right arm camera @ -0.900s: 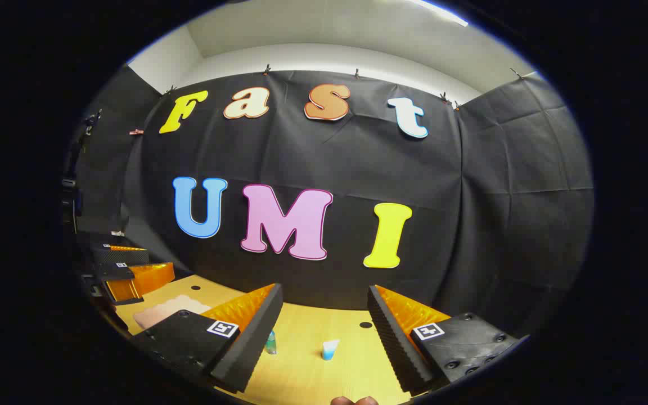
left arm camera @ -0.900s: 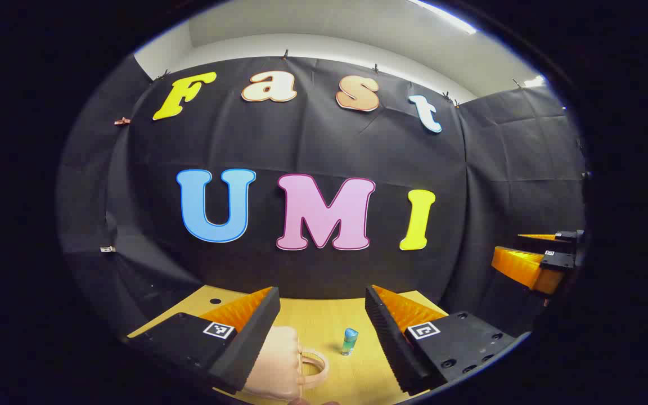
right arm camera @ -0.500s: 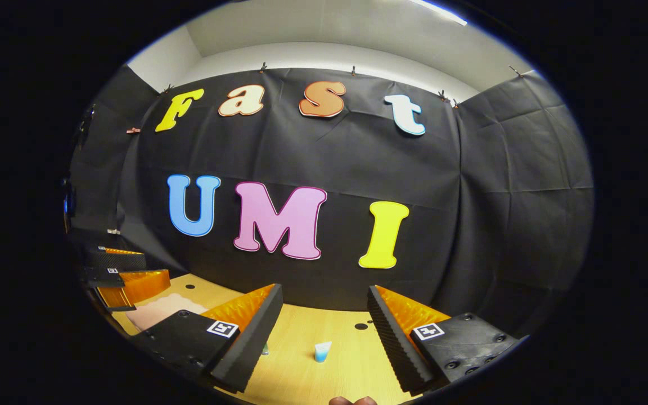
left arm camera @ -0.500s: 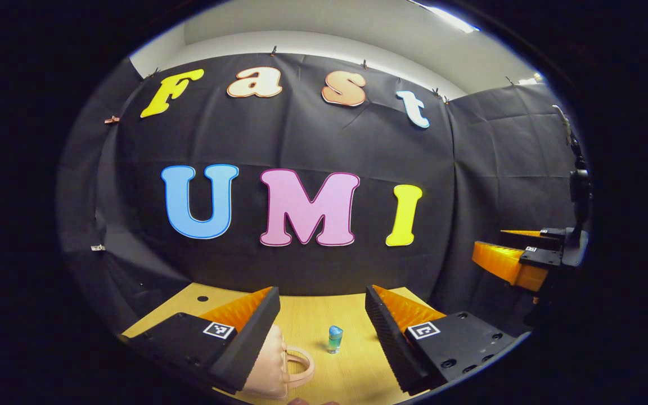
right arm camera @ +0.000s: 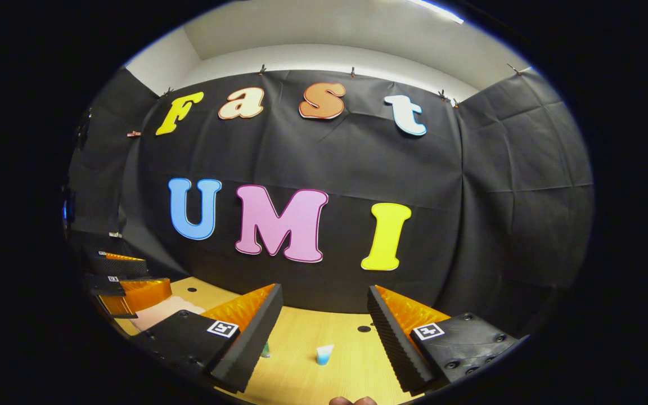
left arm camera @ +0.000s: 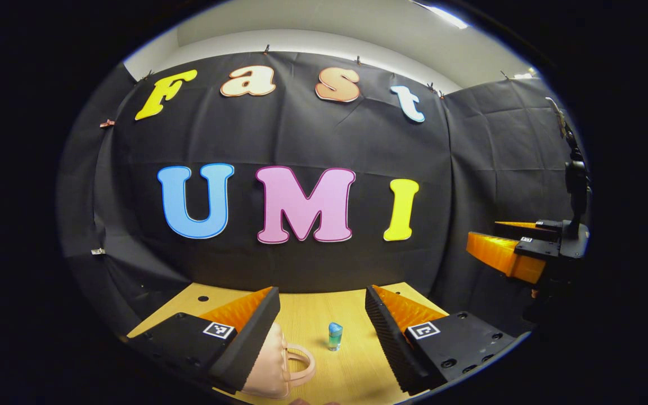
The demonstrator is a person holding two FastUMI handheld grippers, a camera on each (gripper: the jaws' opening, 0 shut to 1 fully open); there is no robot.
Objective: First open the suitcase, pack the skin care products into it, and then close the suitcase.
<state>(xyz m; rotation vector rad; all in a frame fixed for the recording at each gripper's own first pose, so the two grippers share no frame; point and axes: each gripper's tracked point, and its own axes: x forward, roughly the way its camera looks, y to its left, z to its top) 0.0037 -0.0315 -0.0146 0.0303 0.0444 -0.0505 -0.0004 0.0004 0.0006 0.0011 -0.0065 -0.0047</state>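
- Both grippers hovered above the counter, jaws spread and holding nothing, probably poised before the suitcase was opened
- The left gripper hung over the pink suitcase, which lay shut, handle toward a small blue-green bottle just beside it
- The right gripper faced a small blue-and-white tube standing well apart from the suitcase
- Nothing blocked either reach

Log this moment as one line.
left claw: open, above table | right claw: open | pink suitcase: closed | blue-green bottle, small tube: unpacked
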